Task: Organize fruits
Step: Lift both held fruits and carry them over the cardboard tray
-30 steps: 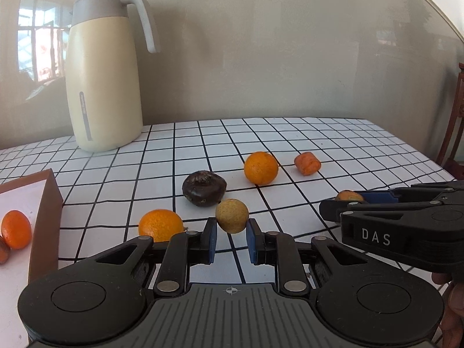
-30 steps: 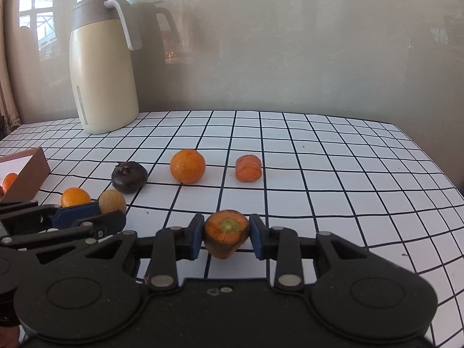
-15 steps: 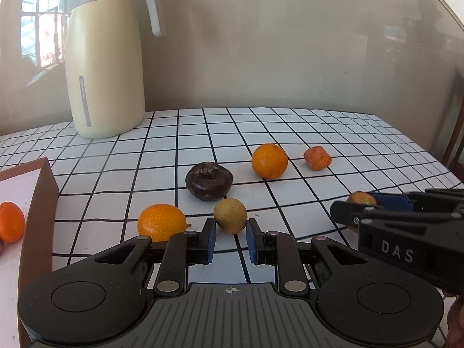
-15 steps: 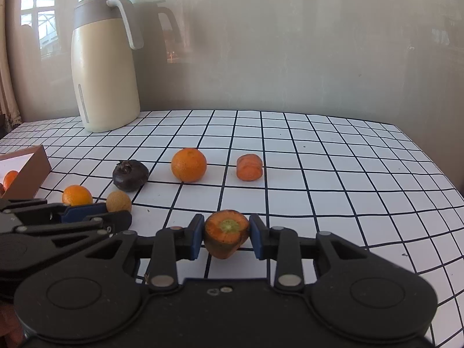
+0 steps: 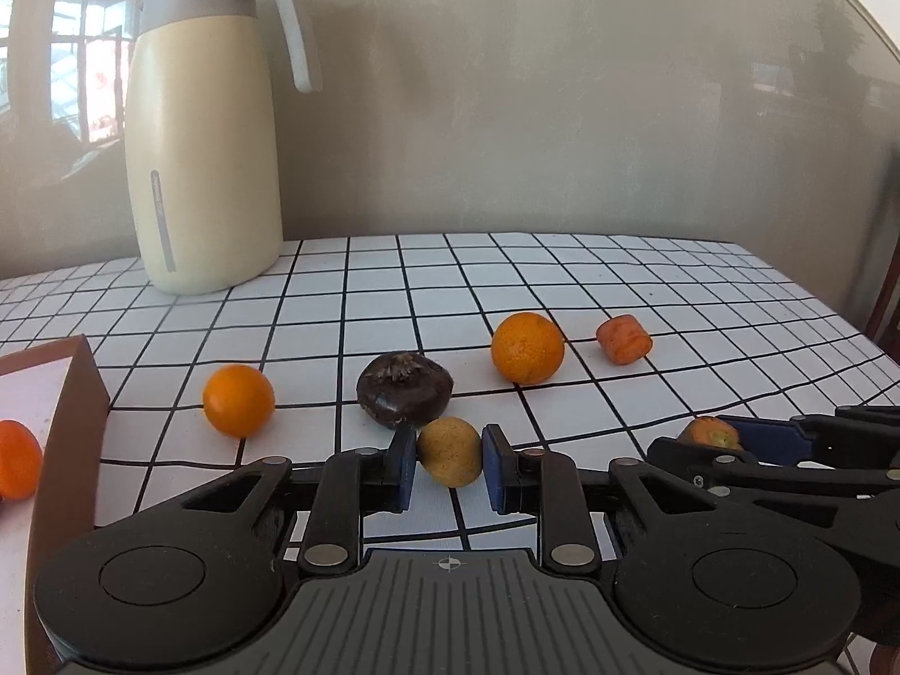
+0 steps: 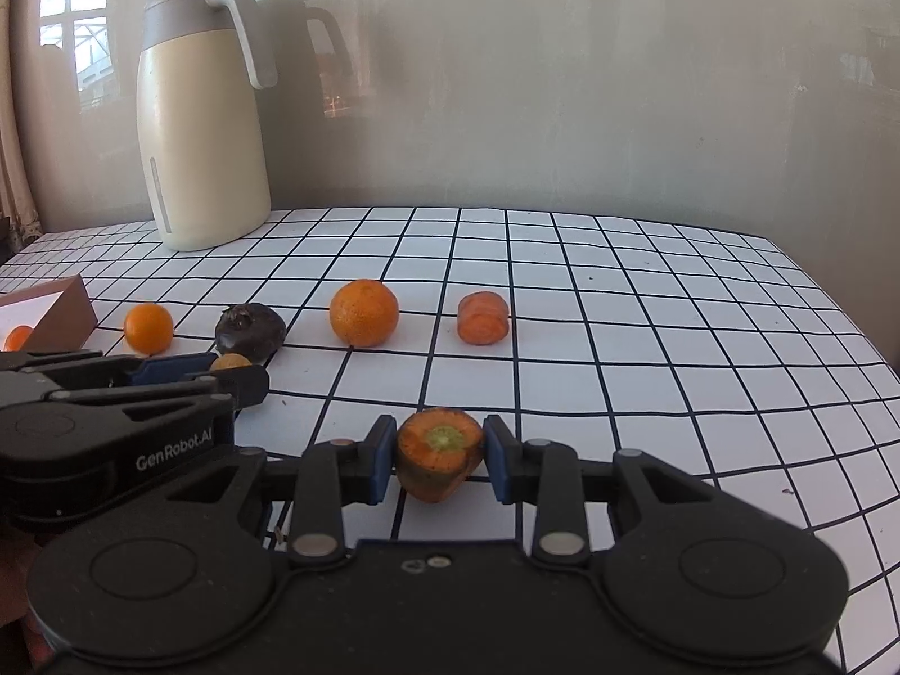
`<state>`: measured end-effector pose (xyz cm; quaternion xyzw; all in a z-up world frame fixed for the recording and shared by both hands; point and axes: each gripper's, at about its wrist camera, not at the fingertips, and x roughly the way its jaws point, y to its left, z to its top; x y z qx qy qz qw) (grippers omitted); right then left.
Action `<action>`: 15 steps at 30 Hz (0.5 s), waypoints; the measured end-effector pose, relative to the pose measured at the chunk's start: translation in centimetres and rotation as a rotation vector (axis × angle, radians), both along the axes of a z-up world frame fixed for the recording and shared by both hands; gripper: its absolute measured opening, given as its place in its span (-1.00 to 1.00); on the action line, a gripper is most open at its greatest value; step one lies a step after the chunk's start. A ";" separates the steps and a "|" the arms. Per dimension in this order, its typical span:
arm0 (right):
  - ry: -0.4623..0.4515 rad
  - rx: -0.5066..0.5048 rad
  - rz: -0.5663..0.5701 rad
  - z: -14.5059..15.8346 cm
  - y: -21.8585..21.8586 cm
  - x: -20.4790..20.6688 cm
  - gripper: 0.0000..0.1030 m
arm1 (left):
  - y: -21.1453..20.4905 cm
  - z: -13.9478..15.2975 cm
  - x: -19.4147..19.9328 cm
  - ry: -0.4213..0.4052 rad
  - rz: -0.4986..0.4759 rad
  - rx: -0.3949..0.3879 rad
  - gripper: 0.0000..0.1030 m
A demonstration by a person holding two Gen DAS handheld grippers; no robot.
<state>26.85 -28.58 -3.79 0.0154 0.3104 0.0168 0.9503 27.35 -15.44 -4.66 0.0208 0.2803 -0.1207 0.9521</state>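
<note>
Through my left wrist camera I am looking down at my left claw (image 5: 449, 464), whose jaws are just beginning to open around a small tan fruit (image 5: 450, 451); the blue pads (image 5: 404, 466) are standing right against its sides, and I cannot tell whether they are pressing on it. It is sitting just in front of a dark brown fruit (image 5: 405, 396), with a small orange (image 5: 238, 400) off to the left, a bigger orange (image 5: 527, 346) and a carrot chunk (image 5: 624, 339) further back, all on the checked worktop (image 5: 675, 292). A cardboard box (image 5: 67, 394) at the left edge is already holding one orange piece (image 5: 17, 467), so I am judging that to be where the fruit goes. To do this step well, I should be centring the round fruit between the pads and squeezing evenly, since it could roll or nudge the dark fruit behind it. Through my right wrist camera I am seeing my right claw (image 6: 437, 458) closed nearly all the way on a carrot stub (image 6: 440, 453), its cut face pointing up, held at the tips. I am keeping that grip level while the left side works, clear of the tall cream jug (image 6: 202, 129).
</note>
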 end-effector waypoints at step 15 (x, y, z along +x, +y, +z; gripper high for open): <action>-0.050 0.003 -0.041 1.8 -0.2 -2.7 -0.52 | 0.8 1.1 -4.0 -0.025 -0.031 0.029 -0.51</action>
